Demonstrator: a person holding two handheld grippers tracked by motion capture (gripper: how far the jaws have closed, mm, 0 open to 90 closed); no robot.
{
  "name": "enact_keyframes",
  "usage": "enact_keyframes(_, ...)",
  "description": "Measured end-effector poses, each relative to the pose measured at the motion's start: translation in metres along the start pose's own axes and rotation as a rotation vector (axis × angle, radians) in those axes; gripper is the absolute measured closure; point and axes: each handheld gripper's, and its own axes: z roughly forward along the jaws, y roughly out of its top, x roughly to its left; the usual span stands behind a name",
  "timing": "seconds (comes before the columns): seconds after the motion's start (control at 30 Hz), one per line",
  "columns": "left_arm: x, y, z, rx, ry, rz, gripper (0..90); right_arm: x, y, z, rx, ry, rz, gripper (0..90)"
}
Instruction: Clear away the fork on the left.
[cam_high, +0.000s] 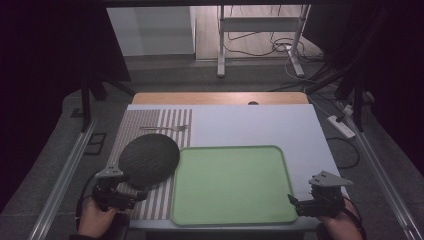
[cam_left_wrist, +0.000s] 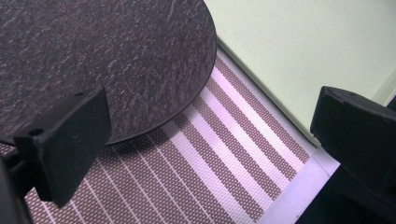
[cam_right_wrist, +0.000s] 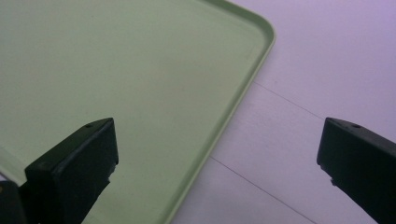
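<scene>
Just beyond the left hand-held gripper (cam_high: 131, 196) lies the dark plate (cam_high: 149, 159).

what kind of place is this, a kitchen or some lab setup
More likely a lab or recording rig than a kitchen: the table is framed by metal rails and dark curtains, cables and a power strip lie on the floor behind. The tray, plate and fork look like staged props.

Dark speckled round plate (cam_high: 149, 159) lies flat on the striped placemat (cam_high: 150, 206) at the table's left edge, overlapping the green tray (cam_high: 232, 185); a fork (cam_high: 167, 128) lies behind it
</scene>
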Motion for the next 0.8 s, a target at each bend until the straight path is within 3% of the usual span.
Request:
enact_keyframes(0.1, 0.0, 0.003, -0.001, -0.018, 0.028, 0.013, 0.0, 0.0, 0.0, 0.0, 0.001, 0.004, 0.004, 0.0)
enact_keyframes(0.4, 0.0, 0.009, -0.001, -0.053, 0.045, 0.048, 0.0, 0.0, 0.0, 0.0, 0.008, 0.004, -0.002, 0.0)
enact_keyframes(0.53, 0.002, 0.013, 0.003, -0.042, 0.039, 0.036, 0.0, 0.0, 0.0, 0.001, 0.008, 0.005, -0.001, 0.0)
enact_keyframes(0.8, 0.009, 0.022, 0.009, -0.062, 0.026, 0.052, 0.0, 0.0, 0.0, 0.001, 0.01, 0.007, -0.003, 0.0)
